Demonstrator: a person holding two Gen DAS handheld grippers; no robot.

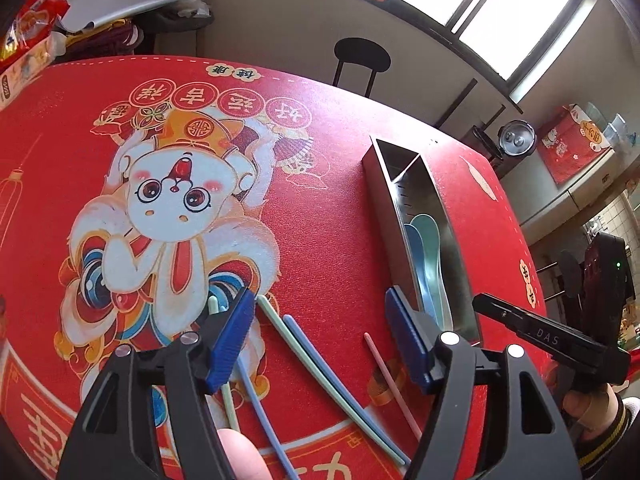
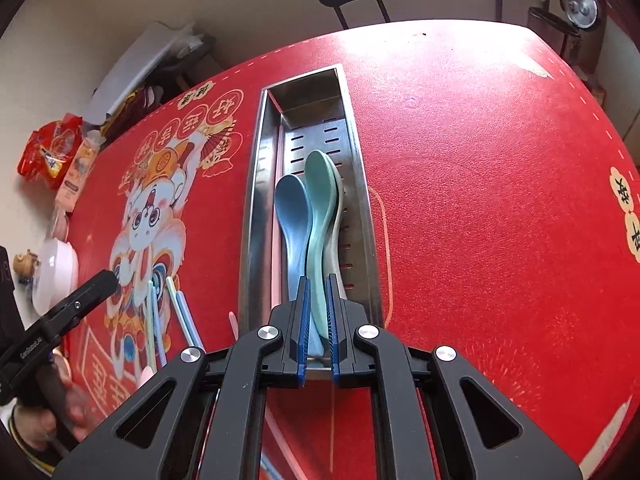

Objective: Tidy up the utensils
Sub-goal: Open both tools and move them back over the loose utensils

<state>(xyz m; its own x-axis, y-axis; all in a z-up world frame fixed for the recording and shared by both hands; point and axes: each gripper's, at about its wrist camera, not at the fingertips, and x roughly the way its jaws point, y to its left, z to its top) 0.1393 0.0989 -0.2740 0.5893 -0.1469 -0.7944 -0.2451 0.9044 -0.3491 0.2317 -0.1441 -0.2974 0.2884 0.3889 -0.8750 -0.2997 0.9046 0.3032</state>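
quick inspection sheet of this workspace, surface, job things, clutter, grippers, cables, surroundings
surface: red tablecloth with a printed rabbit figure.
job's things: steel utensil tray holding a blue spoon and a green spoon; loose chopsticks in green, blue and pink lie beside the tray.
clutter: red snack bag, small carton and white bowl along the table edge.
grippers: left gripper jaws open above the chopsticks, nothing between them; right gripper jaws shut on the green spoon's handle over the tray.
cables: nothing seen.
surroundings: black stool, window, metal pot.
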